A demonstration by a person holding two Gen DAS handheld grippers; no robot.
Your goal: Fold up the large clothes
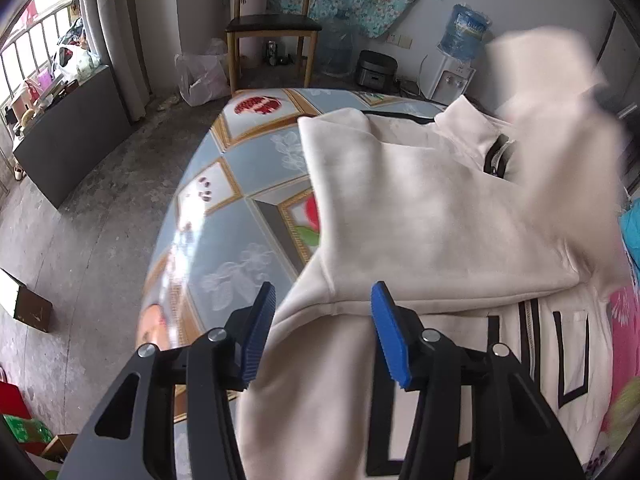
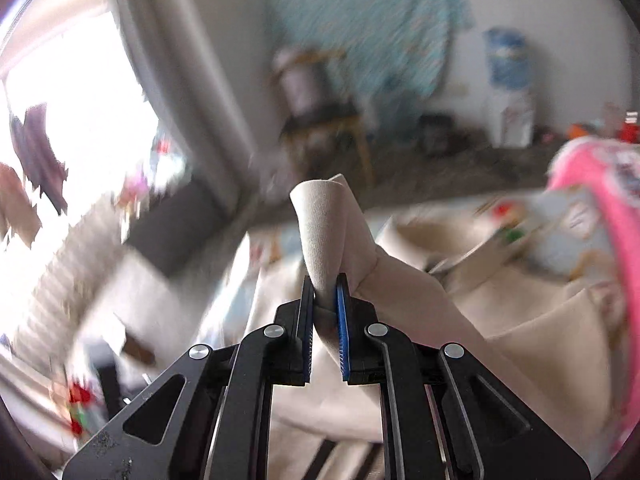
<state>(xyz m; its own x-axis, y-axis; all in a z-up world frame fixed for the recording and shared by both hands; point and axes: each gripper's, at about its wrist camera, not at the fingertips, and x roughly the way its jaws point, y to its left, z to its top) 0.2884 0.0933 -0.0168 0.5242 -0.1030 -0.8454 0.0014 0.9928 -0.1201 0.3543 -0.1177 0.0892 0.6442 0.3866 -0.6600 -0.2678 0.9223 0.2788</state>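
Observation:
A cream jacket [image 1: 420,208] with black trim and a zipped collar [image 1: 496,156] lies spread on the table's patterned cloth [image 1: 240,160]. One part is folded across the body. My left gripper [image 1: 323,292] hovers over the near sleeve [image 1: 312,380]; its blue pads [image 1: 260,336] stand apart and do not press the fabric. My right gripper [image 2: 325,280] is shut on a fold of the jacket's cream fabric [image 2: 324,224], which sticks up past the pads. In the left wrist view that lifted part shows as a blurred cream mass [image 1: 560,112] at the upper right.
The table's left edge [image 1: 168,248] drops to a concrete floor. Beyond the far edge stand a wooden chair [image 1: 272,24], a plastic bag [image 1: 200,76], a dark cooker [image 1: 376,72] and a water dispenser [image 1: 460,52]. Pink patterned fabric [image 2: 604,184] lies at the right.

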